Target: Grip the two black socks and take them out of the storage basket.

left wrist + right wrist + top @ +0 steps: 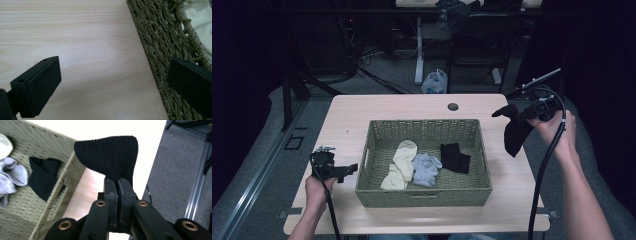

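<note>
Closest to the camera, my right fingers (pixel 117 186) were clamped shut on a black sock (pixel 110 157), its knit cuff fanning out above the pads. From above, that sock (pixel 515 131) hung from my right hand (pixel 557 132), lifted off the counter (pixel 347 117) just beyond the right wall of the woven basket (pixel 424 192), its free end drooping toward the wood.

My left fingers (pixel 112 85) stood wide apart with nothing between them, one pad (pixel 37 90) over bare wood and the other pad (pixel 191 85) against or just over the basket's outer weave (pixel 160 42); I could not tell whether it touched. From above, my left hand (pixel 318 187) held them low by the basket's left side.

Inside the basket lay a cream sock (pixel 401 162) toward the left, a pale grey sock (pixel 427 167) touching it in the middle, and a second black sock (pixel 455 157) to the right, just beside the grey one. A round hole (pixel 453 106) sat near the counter's far edge.
</note>
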The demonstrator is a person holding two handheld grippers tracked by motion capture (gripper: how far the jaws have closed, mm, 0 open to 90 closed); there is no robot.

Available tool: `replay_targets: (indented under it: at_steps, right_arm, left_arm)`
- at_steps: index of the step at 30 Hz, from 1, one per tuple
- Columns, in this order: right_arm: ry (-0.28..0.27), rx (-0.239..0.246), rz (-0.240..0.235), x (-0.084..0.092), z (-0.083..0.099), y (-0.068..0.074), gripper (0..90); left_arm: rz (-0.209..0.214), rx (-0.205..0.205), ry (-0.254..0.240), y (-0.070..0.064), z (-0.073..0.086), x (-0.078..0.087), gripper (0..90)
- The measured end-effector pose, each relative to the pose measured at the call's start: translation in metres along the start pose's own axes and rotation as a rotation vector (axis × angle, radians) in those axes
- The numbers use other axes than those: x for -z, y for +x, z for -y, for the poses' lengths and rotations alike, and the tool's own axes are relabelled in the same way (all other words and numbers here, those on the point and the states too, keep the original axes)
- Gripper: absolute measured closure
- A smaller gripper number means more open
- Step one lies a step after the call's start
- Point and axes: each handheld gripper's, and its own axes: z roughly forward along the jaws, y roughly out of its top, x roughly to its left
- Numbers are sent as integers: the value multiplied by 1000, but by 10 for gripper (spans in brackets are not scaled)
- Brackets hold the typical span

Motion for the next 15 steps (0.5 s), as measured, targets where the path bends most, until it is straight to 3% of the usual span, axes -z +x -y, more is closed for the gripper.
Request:
replay_targets:
  at_steps: [5, 7, 8, 10, 12, 15]
  right_arm:
    - [28, -20, 6, -23, 8, 0, 871]
    - [51, -28, 8, -36, 13, 0, 871]
    - [70, -37, 7, -51, 17, 0, 870]
    - [71, -43, 7, -56, 19, 1, 870]
    - [94, -61, -12, -77, 25, 2, 867]
    - [121, -68, -30, -92, 29, 4, 865]
  left_arm:
    - [-1, -1, 0, 0, 0, 0, 2]
    - [-1, -1, 0, 0, 0, 0, 2]
    - [-1, -1, -2, 0, 0, 0, 2]
    - [-1, -1, -1, 0, 0, 0, 2]
    - [-1, 0, -1, 0, 0, 1, 2]
    - [-1, 1, -1, 0, 0, 1, 2]
